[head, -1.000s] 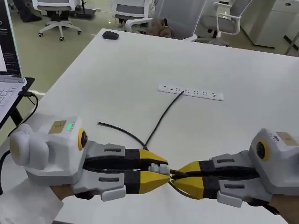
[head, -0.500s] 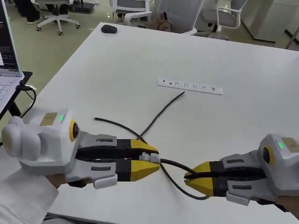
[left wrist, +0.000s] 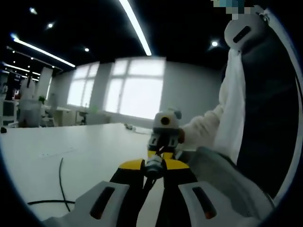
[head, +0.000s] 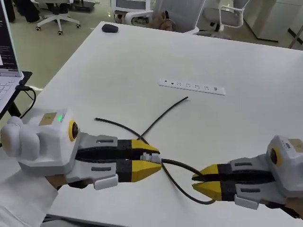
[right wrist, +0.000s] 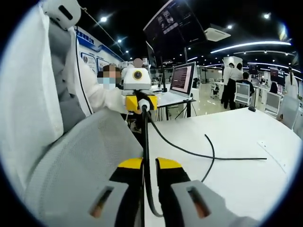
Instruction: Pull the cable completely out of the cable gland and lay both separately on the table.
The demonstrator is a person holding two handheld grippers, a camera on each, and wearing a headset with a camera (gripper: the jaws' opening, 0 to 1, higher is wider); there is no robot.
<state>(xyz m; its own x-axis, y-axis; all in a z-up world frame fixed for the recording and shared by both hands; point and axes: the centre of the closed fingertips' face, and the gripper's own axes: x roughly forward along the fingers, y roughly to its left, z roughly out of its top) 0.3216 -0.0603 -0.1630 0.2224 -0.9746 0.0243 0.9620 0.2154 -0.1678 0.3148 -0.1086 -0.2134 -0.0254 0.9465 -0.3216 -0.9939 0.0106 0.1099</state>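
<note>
The left gripper (head: 154, 163) has its yellow-tipped jaws closed on a small white cable gland (head: 151, 159), held low over the white table (head: 236, 61) near its front edge. A thin black cable (head: 177, 165) leaves the gland and runs to the right gripper (head: 196, 181), whose jaws pinch it a short way off. Below that span a loop of cable curves close to the front edge.

Beyond the grippers two strands lie on the tabletop. One ends toward the left edge, and the other stops just short of a long white power strip (head: 191, 87), apart from it.

In the right gripper view the cable (right wrist: 145, 142) rises between nearly touching jaws to the gland (right wrist: 143, 108). In the left gripper view the gland (left wrist: 153, 165) sits between the jaw tips.

A tan label on the left gripper's housing, the strip's markings and the screen of an open laptop (head: 7, 42) at the left are all too small to read.

Broad bare tabletop stretches past the strip and to the right — a dark computer mouse (head: 110, 29) lies at the far left corner.
</note>
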